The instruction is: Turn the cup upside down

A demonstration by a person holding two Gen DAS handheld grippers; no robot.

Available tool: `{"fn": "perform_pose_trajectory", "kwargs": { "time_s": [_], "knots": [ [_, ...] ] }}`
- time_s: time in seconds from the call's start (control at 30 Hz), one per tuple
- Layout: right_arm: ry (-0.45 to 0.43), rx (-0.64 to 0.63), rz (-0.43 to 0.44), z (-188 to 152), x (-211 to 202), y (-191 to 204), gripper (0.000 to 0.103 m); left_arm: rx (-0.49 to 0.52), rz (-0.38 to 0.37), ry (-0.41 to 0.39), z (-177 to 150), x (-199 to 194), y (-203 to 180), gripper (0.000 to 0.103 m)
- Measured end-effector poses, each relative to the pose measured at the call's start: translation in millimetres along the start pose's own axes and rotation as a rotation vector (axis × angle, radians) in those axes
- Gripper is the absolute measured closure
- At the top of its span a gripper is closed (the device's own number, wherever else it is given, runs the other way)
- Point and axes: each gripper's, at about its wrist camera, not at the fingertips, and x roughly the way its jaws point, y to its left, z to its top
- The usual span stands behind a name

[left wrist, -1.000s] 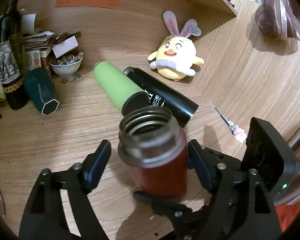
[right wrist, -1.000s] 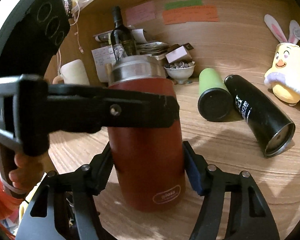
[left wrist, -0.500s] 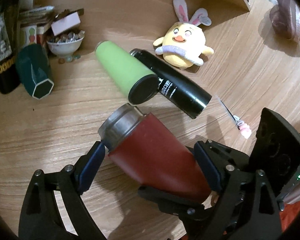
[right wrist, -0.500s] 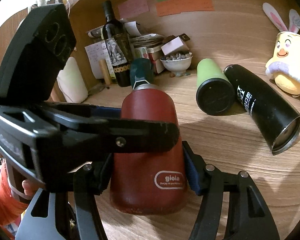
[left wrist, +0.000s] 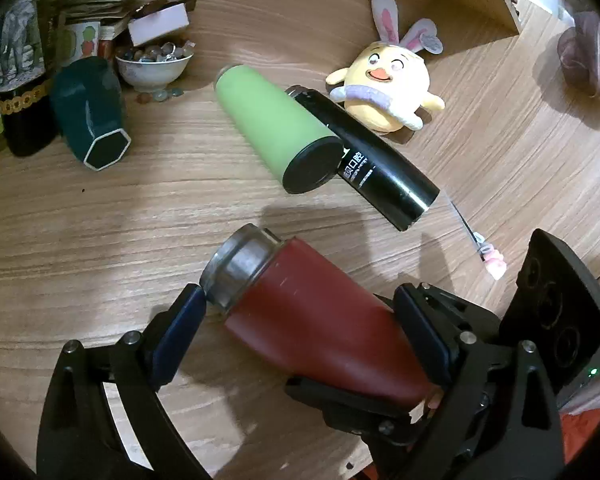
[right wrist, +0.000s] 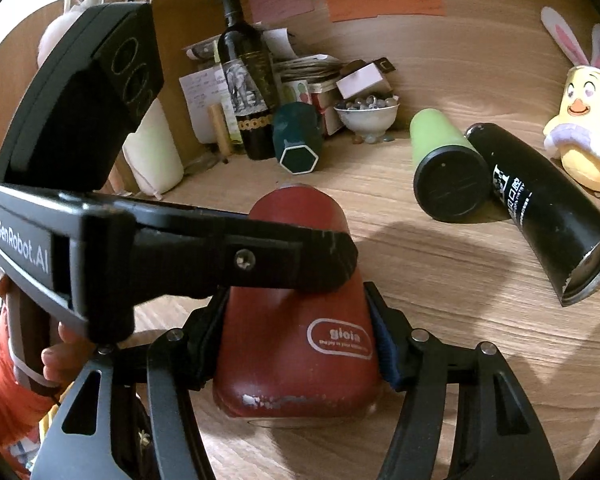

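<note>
Right wrist | right gripper (right wrist: 296, 352) clamps red cup (right wrist: 300, 320) | tilted

The light is warm and a bit dim. Soft dark shadows lie on the wooden table (left wrist: 100, 240) near the red cup (left wrist: 324, 328). Straight lines bend at the edges, and the corners go black. Close parts look slightly blurry.

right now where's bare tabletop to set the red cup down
Bare wood lies left of the red cup, between it and the teal hexagonal cup, and a narrower strip before the green tumbler and black flask. The back left corner is crowded around the bowl and wine bottle.
</note>
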Motion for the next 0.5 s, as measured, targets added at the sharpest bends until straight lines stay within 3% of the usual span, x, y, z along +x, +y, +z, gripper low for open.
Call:
{"fn": "perform_pose_trajectory", "kwargs": {
  "time_s": [0.17,0.3,0.4,0.5],
  "knots": [
    [0.005,-0.007,-0.01,-1.8,0.3,2.4,0.044,0.02,0.063,-0.02,-2.2,-13.3,-1.1,0.007],
    [0.007,0.011,0.0,-2.3,-0.6,-1.6,0.044,0.071,0.162,-0.113,-4.1,-35.6,-11.8,0.007],
    [0.008,0.014,-0.003,-3.5,-2.6,-1.4,0.044,0.13,0.191,-0.173,-6.4,-46.8,-25.9,0.008],
    [0.0,0.022,-0.002,-6.9,-10.7,-1.6,0.043,0.201,0.229,-0.209,-10.7,-51.1,-41.9,0.023]
  ]
}}
